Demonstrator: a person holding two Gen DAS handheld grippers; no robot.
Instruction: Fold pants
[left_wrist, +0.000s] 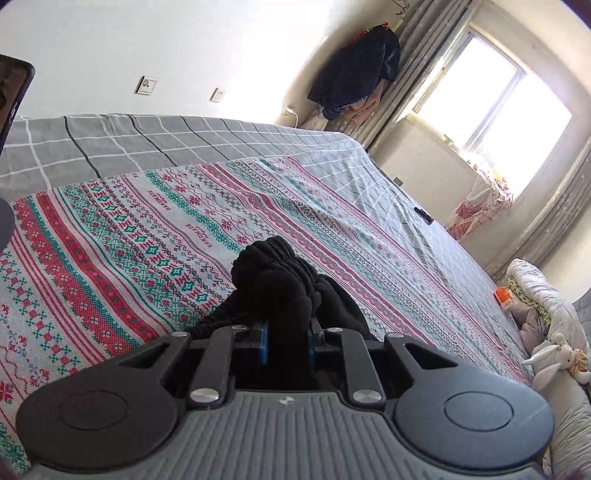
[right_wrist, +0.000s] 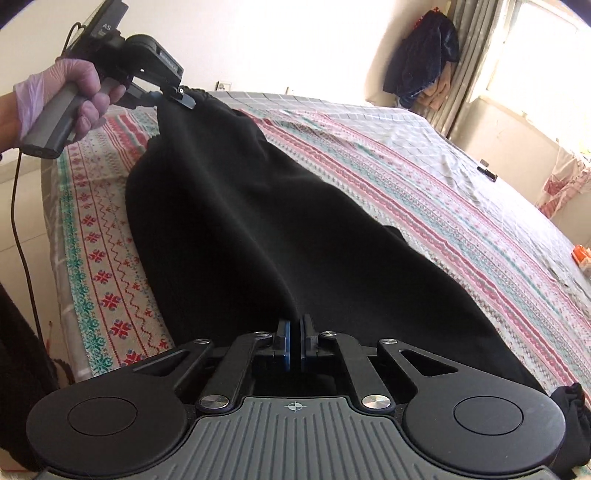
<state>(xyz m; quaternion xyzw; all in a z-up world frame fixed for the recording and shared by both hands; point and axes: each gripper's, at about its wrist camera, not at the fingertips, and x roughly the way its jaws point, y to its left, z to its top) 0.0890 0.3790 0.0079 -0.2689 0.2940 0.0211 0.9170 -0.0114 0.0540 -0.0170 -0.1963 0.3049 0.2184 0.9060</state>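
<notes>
Your left gripper is clamped on the gathered waistband of the black pants; in its own view the bunched ribbed fabric fills the gap between the blue pads and spills ahead of the fingertips. From there the pants stretch across the patterned blanket toward your right gripper, whose pads are pressed nearly together, pinching a thin fold of the cloth just ahead of them.
</notes>
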